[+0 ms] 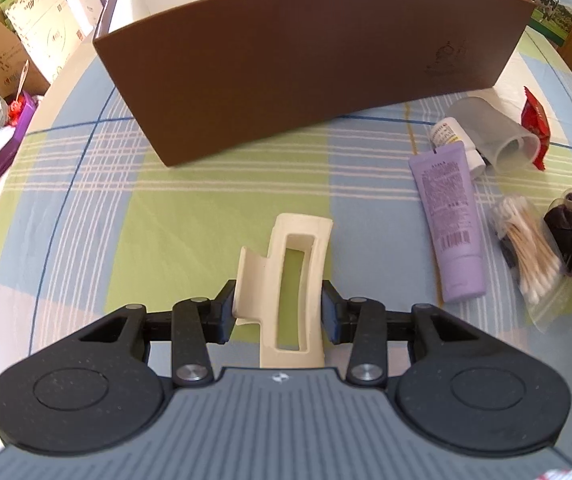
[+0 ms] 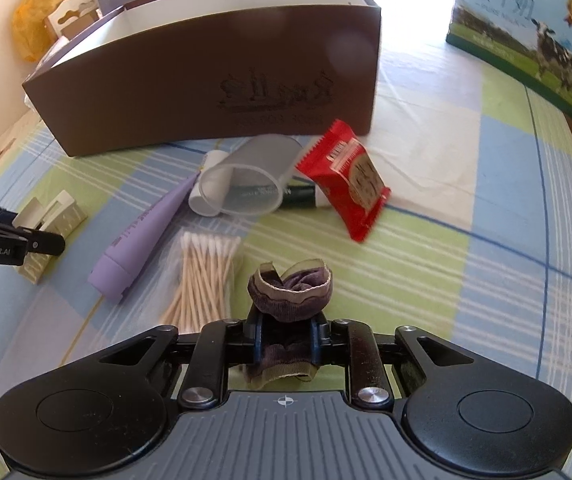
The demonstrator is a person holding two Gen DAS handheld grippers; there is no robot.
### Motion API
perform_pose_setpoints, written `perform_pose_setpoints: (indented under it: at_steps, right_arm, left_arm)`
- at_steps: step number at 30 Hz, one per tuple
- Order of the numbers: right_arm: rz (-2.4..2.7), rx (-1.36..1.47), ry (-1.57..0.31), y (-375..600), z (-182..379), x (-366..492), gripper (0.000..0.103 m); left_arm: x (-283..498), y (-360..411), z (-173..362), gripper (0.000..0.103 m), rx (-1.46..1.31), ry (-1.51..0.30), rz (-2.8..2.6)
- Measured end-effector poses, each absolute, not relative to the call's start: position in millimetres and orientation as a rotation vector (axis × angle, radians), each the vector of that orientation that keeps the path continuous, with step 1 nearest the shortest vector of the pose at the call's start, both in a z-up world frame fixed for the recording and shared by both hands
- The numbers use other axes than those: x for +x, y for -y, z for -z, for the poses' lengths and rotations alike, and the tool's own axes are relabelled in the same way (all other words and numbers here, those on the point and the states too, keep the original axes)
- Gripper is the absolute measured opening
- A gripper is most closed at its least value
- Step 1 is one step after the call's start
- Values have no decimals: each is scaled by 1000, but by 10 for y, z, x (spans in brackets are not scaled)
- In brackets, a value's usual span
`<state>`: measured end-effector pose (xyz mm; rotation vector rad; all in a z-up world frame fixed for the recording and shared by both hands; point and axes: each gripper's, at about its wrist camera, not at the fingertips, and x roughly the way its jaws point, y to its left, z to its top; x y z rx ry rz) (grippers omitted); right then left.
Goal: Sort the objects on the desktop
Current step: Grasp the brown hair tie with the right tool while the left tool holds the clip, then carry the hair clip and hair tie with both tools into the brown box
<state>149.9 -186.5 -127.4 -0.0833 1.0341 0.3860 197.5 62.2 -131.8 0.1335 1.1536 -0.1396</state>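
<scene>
My left gripper [image 1: 279,314] is shut on a cream hair claw clip [image 1: 302,224], its pads pressing both sides just above the checked tablecloth. The right wrist view shows the same clip [image 2: 55,210] at the far left. My right gripper [image 2: 286,344] is shut on a rolled dark purple sock [image 2: 290,292] with a beige cuff. That sock [image 1: 570,232] also shows at the right edge of the left wrist view. A brown open box [image 1: 306,80] [image 2: 213,92] stands behind, with white inner walls.
On the cloth lie a purple tube [image 1: 450,220] [image 2: 141,240], a bag of cotton swabs [image 1: 530,256] [image 2: 201,280], a tipped translucent cup [image 1: 494,132] [image 2: 245,180], a red snack packet [image 2: 350,176] and a small white bottle [image 1: 448,132]. A milk carton box [image 2: 526,32] stands at the far right.
</scene>
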Motion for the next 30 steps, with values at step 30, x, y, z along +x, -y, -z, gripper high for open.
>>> perform_pose_setpoints:
  at_steps: [30]
  right_arm:
    - [-475,32,-926,1961,548,1621,17]
  left_arm:
    - [1883,-645,433,36,38,-960,180]
